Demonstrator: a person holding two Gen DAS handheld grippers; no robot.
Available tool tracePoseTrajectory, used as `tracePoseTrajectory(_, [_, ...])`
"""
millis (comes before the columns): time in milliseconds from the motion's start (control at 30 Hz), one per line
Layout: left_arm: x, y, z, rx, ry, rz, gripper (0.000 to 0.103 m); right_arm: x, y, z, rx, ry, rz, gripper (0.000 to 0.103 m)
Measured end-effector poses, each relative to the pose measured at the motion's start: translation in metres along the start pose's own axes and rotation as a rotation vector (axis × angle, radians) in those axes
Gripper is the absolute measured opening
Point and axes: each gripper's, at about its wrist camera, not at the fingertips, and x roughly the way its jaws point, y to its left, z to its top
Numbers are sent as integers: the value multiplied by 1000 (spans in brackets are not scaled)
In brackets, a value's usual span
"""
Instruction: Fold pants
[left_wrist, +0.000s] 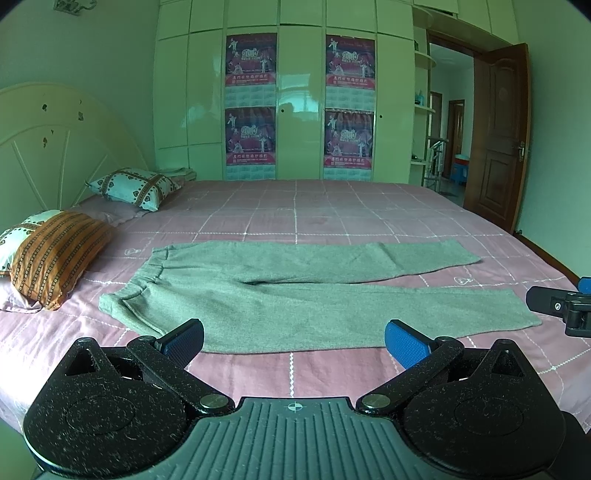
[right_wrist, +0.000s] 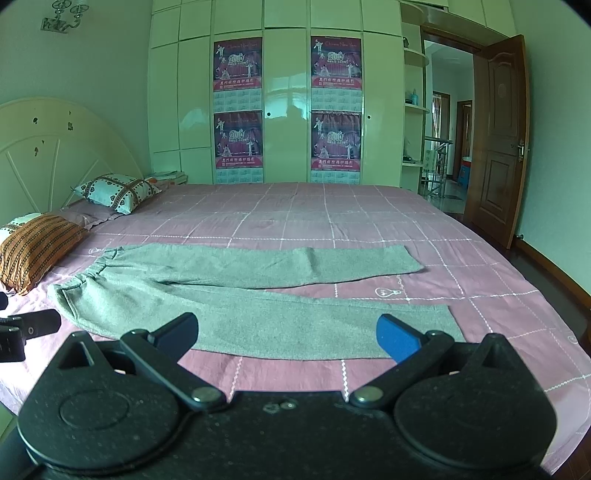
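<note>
Grey pants (left_wrist: 295, 306) lie flat and unfolded on the pink checked bed (left_wrist: 332, 210), waistband to the left, both legs stretched to the right and slightly apart. They also show in the right wrist view (right_wrist: 243, 314). My left gripper (left_wrist: 293, 339) is open and empty, above the near edge of the near leg. My right gripper (right_wrist: 286, 332) is open and empty, also at the near leg's edge, further toward the hem. The right gripper shows at the right edge of the left wrist view (left_wrist: 565, 306); the left gripper shows at the left edge of the right wrist view (right_wrist: 26, 332).
An orange striped pillow (left_wrist: 55, 254) and a white patterned pillow (left_wrist: 136, 186) lie at the headboard (left_wrist: 55, 147) on the left. A wardrobe with posters (left_wrist: 295, 103) stands behind the bed. A brown door (left_wrist: 498, 136) stands open at the right.
</note>
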Motion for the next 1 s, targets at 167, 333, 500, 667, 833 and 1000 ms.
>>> tracePoseTrajectory(167, [-1,0,1,1,1,3,103,0,0,0,0,-1,0,97])
tracePoseTrajectory(333, [0,0,1,2,3,2,103,1,0,-1,2,-3,1,97])
tracePoseTrajectory(500, [-1,0,0,3,0,3,103,2,0,-1,2,-2,1,97])
tracePoseTrajectory(667, [0,0,0,4,-1,2,103,2,0,-2,2,-3,1,97])
tracePoseTrajectory(833, [0,-1,0,4,-1,3,103,2,0,-3,3,-3,0,97])
tracePoseTrajectory(1000, [2,-1,1,6,7,4,103,2,0,-2,3,-3,0,97])
